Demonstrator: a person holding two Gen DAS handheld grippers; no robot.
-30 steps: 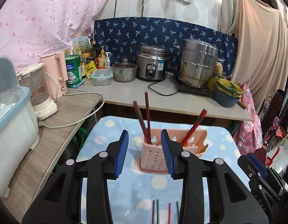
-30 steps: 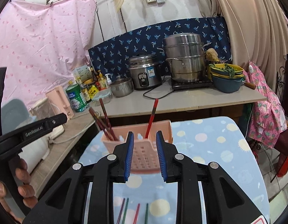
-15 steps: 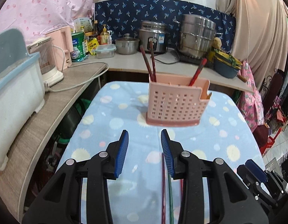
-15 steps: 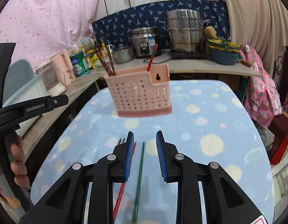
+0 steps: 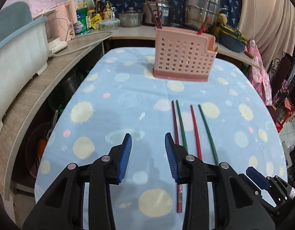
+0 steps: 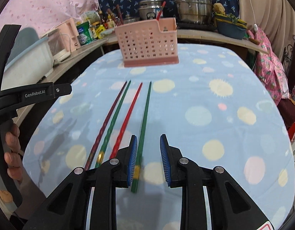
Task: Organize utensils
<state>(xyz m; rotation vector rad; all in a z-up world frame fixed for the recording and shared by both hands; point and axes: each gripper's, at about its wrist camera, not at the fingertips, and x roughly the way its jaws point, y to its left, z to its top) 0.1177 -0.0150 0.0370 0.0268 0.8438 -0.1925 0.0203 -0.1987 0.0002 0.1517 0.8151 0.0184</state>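
Note:
Several chopsticks lie side by side on the blue spotted cloth: a maroon chopstick (image 5: 175, 126) (image 6: 107, 118), a green chopstick (image 5: 181, 122) (image 6: 116, 115), a red chopstick (image 5: 195, 130) (image 6: 130, 111) and a second green chopstick (image 5: 207, 132) (image 6: 145, 111). The pink holder (image 5: 183, 57) (image 6: 147, 44) stands beyond them, with two maroon sticks and one red stick in it. My left gripper (image 5: 148, 140) is open and empty; its right finger overlaps the maroon stick. My right gripper (image 6: 148, 140) is open, and the second green chopstick runs through its gap close to the left pad.
A counter (image 5: 51, 72) with a white tub (image 5: 17, 49), a kettle, tins, pots (image 5: 201, 9) and bowls (image 5: 231, 38) wraps the table's left and far sides. A hand (image 6: 11, 149) holds the left gripper's body (image 6: 32, 94). The right gripper's tip (image 5: 262, 180) shows at the lower right.
Both grippers have come down and tipped toward the cloth. The holder now sits farther up in both views, and the loose chopsticks lie right at the fingertips. The jaw gaps are unchanged.

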